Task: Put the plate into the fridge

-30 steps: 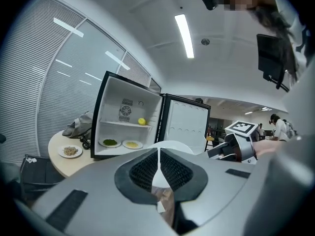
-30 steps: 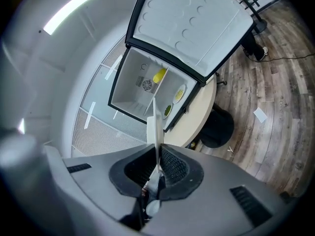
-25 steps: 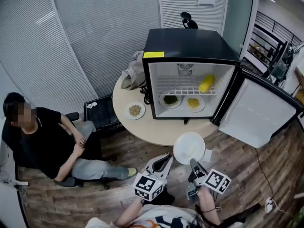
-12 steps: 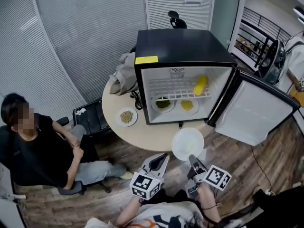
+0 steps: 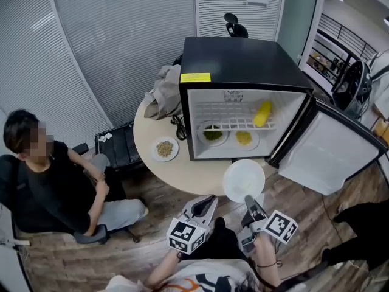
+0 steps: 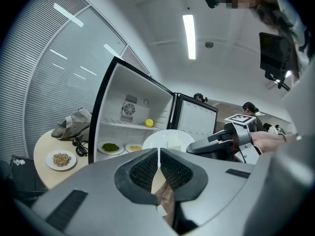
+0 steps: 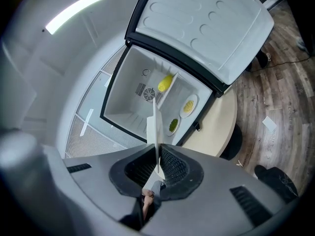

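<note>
The white plate (image 5: pixel 244 180) hangs level over the near edge of the round table (image 5: pixel 182 172), just in front of the open black fridge (image 5: pixel 243 66). My right gripper (image 5: pixel 249 203) is shut on the plate's near rim. In the right gripper view the plate (image 7: pixel 155 127) shows edge-on between the jaws, aimed at the fridge interior (image 7: pixel 142 90). My left gripper (image 5: pixel 205 204) hovers to the plate's left, shut and holding nothing. The left gripper view shows the plate (image 6: pixel 167 140) and the right gripper (image 6: pixel 219 142) ahead.
Inside the fridge a corn cob (image 5: pixel 262 113) lies on the wire shelf, with a plate of greens (image 5: pixel 213 134) and a yellow-food plate (image 5: pixel 244 138) below. The door (image 5: pixel 325 157) swings open rightward. A plate of nuts (image 5: pixel 165 149) and a bag (image 5: pixel 163 96) are on the table. A person (image 5: pixel 55 181) sits left.
Both grippers and the plate have moved a little closer to the fridge opening. A person's dark legs have come into view at the lower right.
</note>
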A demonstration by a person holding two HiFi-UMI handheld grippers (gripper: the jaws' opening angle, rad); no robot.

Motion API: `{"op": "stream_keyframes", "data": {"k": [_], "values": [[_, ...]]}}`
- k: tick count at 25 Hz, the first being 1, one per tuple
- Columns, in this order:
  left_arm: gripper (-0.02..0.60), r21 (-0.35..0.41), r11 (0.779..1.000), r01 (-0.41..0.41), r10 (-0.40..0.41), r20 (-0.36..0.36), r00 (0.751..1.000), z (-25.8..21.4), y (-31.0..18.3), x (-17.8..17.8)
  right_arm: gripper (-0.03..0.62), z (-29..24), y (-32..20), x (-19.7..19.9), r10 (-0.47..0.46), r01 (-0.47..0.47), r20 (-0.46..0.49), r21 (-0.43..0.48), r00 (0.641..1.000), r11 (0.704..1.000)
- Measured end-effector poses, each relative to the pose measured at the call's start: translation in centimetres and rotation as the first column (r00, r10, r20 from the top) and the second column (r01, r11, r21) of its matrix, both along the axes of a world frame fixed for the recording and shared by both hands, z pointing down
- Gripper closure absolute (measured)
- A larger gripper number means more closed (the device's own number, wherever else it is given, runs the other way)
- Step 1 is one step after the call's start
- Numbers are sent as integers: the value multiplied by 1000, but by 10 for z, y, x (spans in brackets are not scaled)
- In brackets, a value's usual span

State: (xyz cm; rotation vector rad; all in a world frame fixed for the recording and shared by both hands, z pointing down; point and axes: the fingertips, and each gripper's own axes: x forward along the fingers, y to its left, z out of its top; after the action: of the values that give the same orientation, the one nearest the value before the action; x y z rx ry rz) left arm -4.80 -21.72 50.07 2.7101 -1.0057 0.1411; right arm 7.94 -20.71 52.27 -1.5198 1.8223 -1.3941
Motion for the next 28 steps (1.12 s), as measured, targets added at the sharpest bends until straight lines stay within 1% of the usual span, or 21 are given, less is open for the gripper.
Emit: {"op": "stream_keyframes", "data": {"k": [6, 10, 16, 24, 28], "values": [[569, 3, 1000, 8, -8, 12, 1000, 1, -23, 10, 566, 2, -26, 6, -14, 14, 11, -16, 1000, 1000], [569, 15, 1000, 20, -20, 2, 1000, -5, -46, 20, 566, -8, -52, 11, -37, 37, 15, 10, 999, 999], [569, 18, 999, 31, -32, 6, 999, -4, -81, 33, 566, -21, -99, 19, -68, 67, 13, 42, 998, 997], [569, 20, 997, 76, -77, 25, 997, -4, -120, 36, 566, -37, -165, 19, -119, 116, 31, 89, 992, 989], [569, 20, 996, 89, -89, 34, 995, -3, -133, 40, 566, -37, -195, 20, -126, 123, 35, 81, 991, 989]]}}
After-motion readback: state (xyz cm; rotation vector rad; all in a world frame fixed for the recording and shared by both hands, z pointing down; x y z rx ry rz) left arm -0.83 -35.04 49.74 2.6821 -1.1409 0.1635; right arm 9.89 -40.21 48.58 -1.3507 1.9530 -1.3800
